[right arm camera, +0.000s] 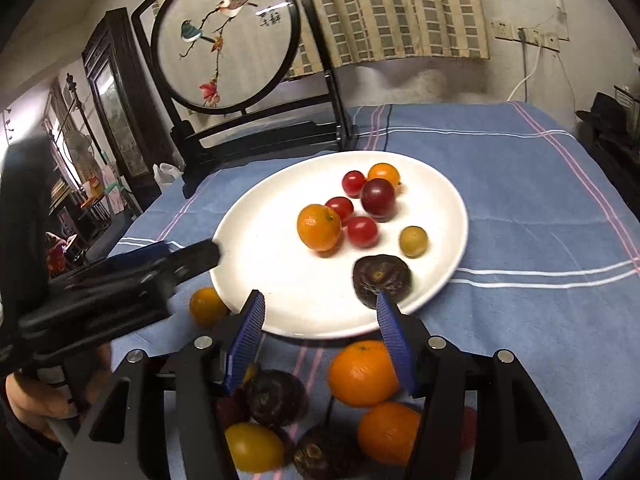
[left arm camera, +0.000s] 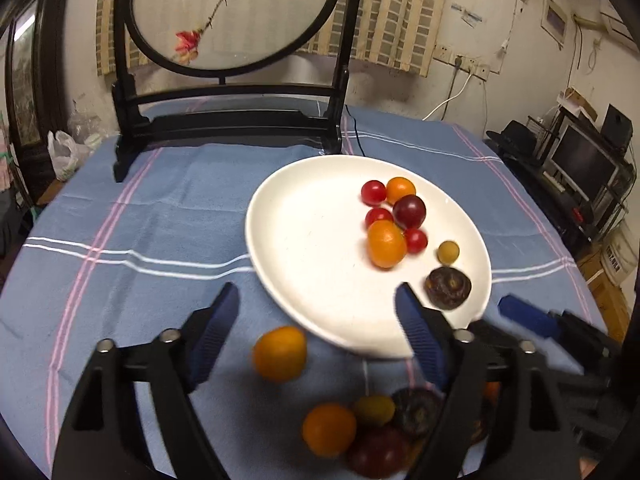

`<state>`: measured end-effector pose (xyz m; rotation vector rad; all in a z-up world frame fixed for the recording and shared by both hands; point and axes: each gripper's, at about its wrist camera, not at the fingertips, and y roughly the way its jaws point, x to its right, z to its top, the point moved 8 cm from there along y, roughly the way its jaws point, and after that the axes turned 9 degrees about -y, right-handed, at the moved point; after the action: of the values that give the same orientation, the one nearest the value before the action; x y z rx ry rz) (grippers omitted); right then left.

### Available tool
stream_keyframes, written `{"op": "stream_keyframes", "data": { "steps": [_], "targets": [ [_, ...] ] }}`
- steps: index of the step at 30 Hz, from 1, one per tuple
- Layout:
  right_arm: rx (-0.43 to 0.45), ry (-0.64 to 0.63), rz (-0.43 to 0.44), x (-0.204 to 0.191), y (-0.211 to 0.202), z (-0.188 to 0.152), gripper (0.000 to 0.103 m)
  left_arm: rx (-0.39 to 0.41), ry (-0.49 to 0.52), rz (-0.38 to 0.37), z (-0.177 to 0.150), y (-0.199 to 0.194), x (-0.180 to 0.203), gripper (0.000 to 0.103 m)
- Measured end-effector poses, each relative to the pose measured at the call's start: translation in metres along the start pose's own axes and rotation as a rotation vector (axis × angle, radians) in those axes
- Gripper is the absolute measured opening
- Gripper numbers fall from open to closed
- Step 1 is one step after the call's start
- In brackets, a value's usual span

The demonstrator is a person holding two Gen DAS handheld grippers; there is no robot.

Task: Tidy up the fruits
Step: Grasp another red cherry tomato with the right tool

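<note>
A white plate (left arm camera: 304,240) (right arm camera: 272,256) on the blue tablecloth holds several small fruits: red cherry tomatoes, two oranges, a dark plum (right arm camera: 378,197), a yellow-green fruit (right arm camera: 413,241) and a dark brown wrinkled fruit (left arm camera: 448,287) (right arm camera: 381,279). My left gripper (left arm camera: 316,308) is open and empty above a loose orange (left arm camera: 280,354) (right arm camera: 207,306) by the plate's near rim. My right gripper (right arm camera: 320,306) is open and empty over the near rim. Below it lies a pile of loose fruit: an orange (right arm camera: 362,373), dark fruits and a yellow one (right arm camera: 254,446).
A dark wooden stand with a round embroidered screen (left arm camera: 232,12) (right arm camera: 224,40) stands at the table's back. The right gripper's blue tip shows in the left wrist view (left arm camera: 528,314). The left gripper shows at the left of the right wrist view (right arm camera: 132,280). The cloth covers the table (left arm camera: 140,208).
</note>
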<state>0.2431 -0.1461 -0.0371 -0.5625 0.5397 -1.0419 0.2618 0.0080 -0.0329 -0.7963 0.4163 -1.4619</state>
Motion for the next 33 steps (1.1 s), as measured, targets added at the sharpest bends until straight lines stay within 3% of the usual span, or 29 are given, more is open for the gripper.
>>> {"op": "stream_keyframes", "data": {
  "steps": [8, 12, 19, 24, 27, 33],
  "targets": [
    [0.010, 0.033, 0.010, 0.009, -0.023, -0.015, 0.059, -0.040, 0.040, -0.006, -0.034, -0.014, -0.007, 0.081],
    [-0.012, 0.025, -0.017, 0.013, -0.029, -0.034, 0.059, -0.072, 0.020, -0.035, -0.050, -0.021, -0.009, 0.081],
    [-0.017, 0.058, -0.009, 0.022, -0.044, -0.056, 0.059, -0.093, -0.012, -0.020, -0.067, -0.025, -0.024, 0.083],
    [-0.018, 0.030, -0.067, 0.027, -0.057, -0.062, 0.059, -0.087, -0.015, -0.010, -0.073, -0.032, -0.032, 0.085],
    [-0.076, 0.009, -0.135, 0.036, -0.058, -0.071, 0.067, -0.083, -0.017, -0.001, -0.073, -0.032, -0.037, 0.087],
    [-0.212, -0.102, -0.211, 0.045, -0.045, -0.096, 0.067, -0.092, -0.017, -0.008, -0.075, -0.027, -0.037, 0.088]
  ]
}}
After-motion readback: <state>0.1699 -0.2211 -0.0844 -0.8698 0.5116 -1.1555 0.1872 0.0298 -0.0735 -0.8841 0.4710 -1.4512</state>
